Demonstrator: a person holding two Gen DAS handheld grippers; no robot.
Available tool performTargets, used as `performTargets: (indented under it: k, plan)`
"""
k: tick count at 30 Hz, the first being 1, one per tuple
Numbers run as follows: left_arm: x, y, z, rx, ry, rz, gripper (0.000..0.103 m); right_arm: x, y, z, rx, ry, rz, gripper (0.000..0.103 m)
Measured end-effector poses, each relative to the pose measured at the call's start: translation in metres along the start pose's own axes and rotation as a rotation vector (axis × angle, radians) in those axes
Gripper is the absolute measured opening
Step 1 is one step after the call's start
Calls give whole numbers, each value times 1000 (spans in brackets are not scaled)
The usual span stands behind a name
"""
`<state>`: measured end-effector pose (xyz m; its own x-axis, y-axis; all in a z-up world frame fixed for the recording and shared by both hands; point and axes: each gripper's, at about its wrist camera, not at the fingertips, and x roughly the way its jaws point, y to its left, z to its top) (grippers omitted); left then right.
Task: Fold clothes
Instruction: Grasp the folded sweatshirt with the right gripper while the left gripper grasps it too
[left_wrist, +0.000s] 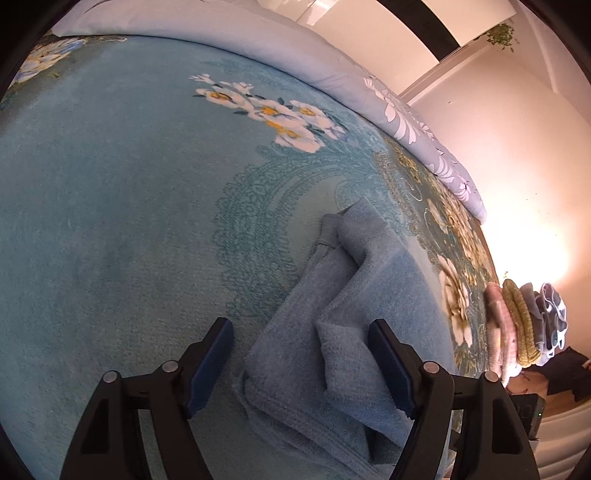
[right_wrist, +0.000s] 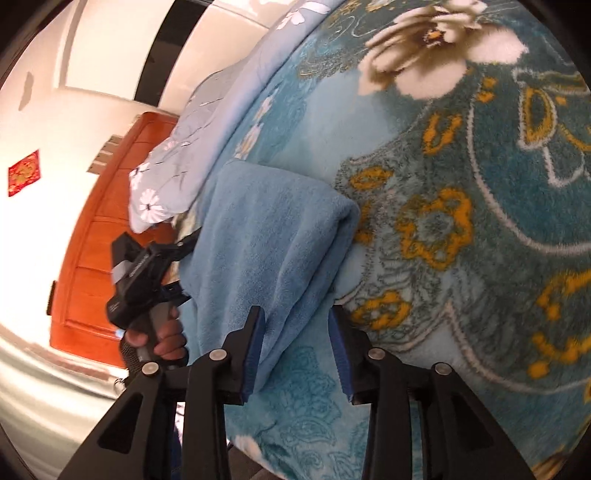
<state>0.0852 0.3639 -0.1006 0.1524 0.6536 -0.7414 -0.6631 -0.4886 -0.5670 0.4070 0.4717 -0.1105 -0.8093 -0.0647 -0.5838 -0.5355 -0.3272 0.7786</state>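
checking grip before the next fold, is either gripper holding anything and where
Nothing is clamped. The left gripper and right gripper are both open, each with its fingers either side of an edge of the blue towel.

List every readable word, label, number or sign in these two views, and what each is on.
No text can be read.
Red paper on the wall: gold pattern or character, too blurred to read.
Other handheld gripper in the right wrist view: pale lettering on its black body, too small and blurred to read.
Folded blue towel: no label visible.

Left gripper (left_wrist: 301, 363) jaws stood apart over the folded blue towel (left_wrist: 332, 332). Contact unclear. Folded clothes stack (left_wrist: 517, 325) lay well apart.
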Motion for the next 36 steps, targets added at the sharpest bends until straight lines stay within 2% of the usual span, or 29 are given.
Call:
performTargets:
  k: [2,3,4,6,7,9,13,16,22,28,29,31,33,34,36]
  plan:
    - [1,-1,-2,-4,-4,-17,76,5,4,-5,42,-33,-7,37]
    - [1,-2,-2,-8,-3,-27,69,7,6,-7,43,-41,-10,37]
    - [1,-2,-3,-13,-1,-39,56,10,9,-10,43,-50,-13,37]
    - [1,-1,-4,-34,7,-57,44,14,12,-11,49,-52,-4,35]
    - [0,-1,-5,-40,5,-58,37,15,13,-11,53,-49,6,24]
    - [-4,-1,-8,-55,0,-70,28,18,12,-9,62,-36,22,11]
    - [-18,-5,-22,-65,-15,-88,24,13,13,1,31,-26,41,9]
    - [-29,-10,-41,-58,-10,-110,24,-3,22,16,-56,-40,32,9]
    - [-48,-23,-92,-51,21,-193,24,-28,21,33,-175,-5,-4,9]
    - [-48,-31,-99,6,15,-130,29,-27,-3,28,-164,35,-16,10]
    - [-51,-33,-99,26,-1,-116,31,-29,-7,27,-150,30,-8,12]
    - [-58,-38,-98,71,-32,-74,50,-32,-14,25,-131,19,-2,13]
    - [-63,-39,-98,98,-62,-39,64,-32,-18,23,-122,9,-17,14]
    - [-65,-38,-97,103,-72,-34,69,-31,-20,23,-115,6,-23,19]
    - [-65,-33,-90,77,-61,-53,70,-29,-23,24,-94,-3,-25,27]
